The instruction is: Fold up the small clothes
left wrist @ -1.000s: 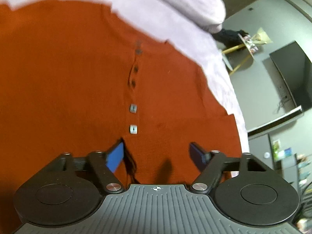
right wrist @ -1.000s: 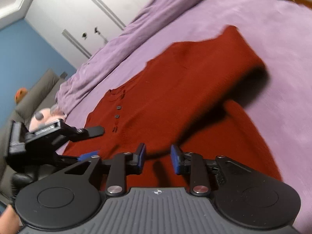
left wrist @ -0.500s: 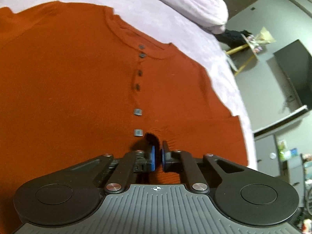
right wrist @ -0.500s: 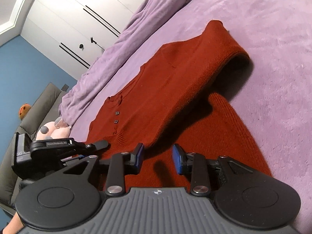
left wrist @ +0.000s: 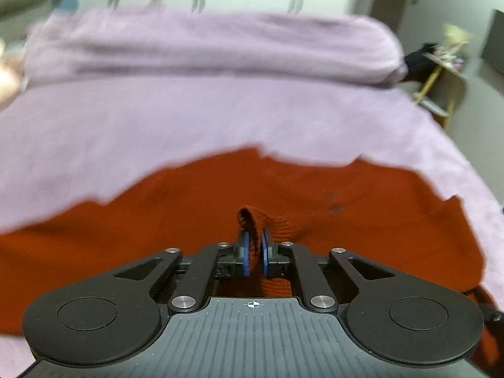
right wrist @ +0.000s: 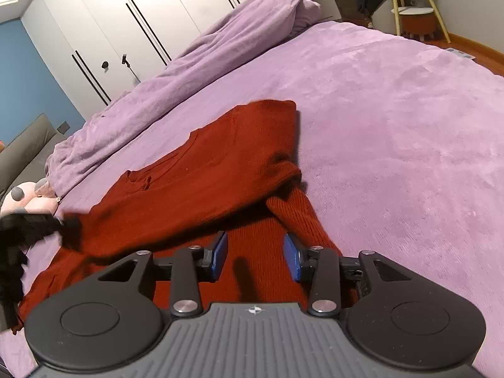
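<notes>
Rust-red ribbed knit, a small buttoned sweater (right wrist: 201,189), was seen spread across the lilac plush bed cover (right wrist: 393,119), partly doubled over itself, with one sleeve or side panel laid back across the body and a ribbed strip trailing toward the right gripper (right wrist: 255,256). A raised fold of the ribbed hem was found pinched between the blue pads of the left gripper (left wrist: 254,256), whose jaws stood almost pressed together with only the cloth between them; in the right wrist view that gripper showed only as a dark blur at the garment's left edge. The jaws of the right gripper had just been opening and were seen spread, with the knit lying beneath them but nothing pressed by the pads. The fabric was judged to be light, soft and limp, likely to sag, stretch and drag on the fuzzy cover rather than slide freely, so that a lifted corner would be followed only loosely by the rest. A firmer hold was judged to be offered by the thicker ribbed hem and cuff edges, taken at two well separated points, than by the thin middle, where a single layer might not be picked cleanly. A rumpled lilac duvet (right wrist: 195,60) was noted along the far side of the bed.
</notes>
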A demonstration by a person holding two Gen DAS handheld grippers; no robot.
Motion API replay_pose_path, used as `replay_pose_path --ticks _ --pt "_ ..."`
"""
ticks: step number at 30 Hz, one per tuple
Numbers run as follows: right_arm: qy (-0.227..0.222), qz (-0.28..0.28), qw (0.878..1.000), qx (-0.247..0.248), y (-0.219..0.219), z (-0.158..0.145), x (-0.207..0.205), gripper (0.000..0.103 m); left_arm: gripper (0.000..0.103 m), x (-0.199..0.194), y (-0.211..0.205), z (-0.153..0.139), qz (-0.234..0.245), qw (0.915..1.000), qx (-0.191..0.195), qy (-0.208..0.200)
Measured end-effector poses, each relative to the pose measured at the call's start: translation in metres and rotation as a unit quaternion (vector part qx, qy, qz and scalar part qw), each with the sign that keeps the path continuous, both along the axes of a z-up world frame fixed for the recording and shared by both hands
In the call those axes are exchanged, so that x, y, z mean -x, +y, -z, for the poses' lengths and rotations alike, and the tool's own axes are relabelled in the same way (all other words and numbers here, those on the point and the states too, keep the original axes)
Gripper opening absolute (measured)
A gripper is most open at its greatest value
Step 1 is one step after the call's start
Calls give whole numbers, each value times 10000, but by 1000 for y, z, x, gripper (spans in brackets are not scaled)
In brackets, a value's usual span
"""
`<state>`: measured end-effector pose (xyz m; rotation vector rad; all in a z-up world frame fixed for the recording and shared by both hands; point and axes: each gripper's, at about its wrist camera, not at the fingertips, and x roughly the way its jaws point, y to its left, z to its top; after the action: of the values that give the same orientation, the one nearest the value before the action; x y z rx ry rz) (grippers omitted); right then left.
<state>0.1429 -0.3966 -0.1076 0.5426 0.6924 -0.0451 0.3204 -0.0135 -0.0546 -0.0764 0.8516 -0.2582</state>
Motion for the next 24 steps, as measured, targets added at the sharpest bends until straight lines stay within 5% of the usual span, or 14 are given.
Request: replay_pose_path --ticks 4,7,9,11,18,24 --pt "-15 -14 10000 93 0 0 -6 45 44 -4 23 28 -299 9973 603 296" --pt "-11 -35 9998 176 3 0 -10 46 45 -9 31 36 -403 9916 1135 466" --pt "-1 -43 9997 239 6 -2 -13 48 41 -18 30 39 -379 9891 1298 579" --pt "-8 -77 9995 292 9 -4 -14 48 6 -23 22 40 -267 9911 1150 618" --pt "-548 -355 9942 859 17 -27 -11 58 5 -13 29 0 -166 9974 626 -315" --pt "-464 -194 9941 960 -1 -29 -60 61 6 -15 46 -15 -529 9956 213 -745"
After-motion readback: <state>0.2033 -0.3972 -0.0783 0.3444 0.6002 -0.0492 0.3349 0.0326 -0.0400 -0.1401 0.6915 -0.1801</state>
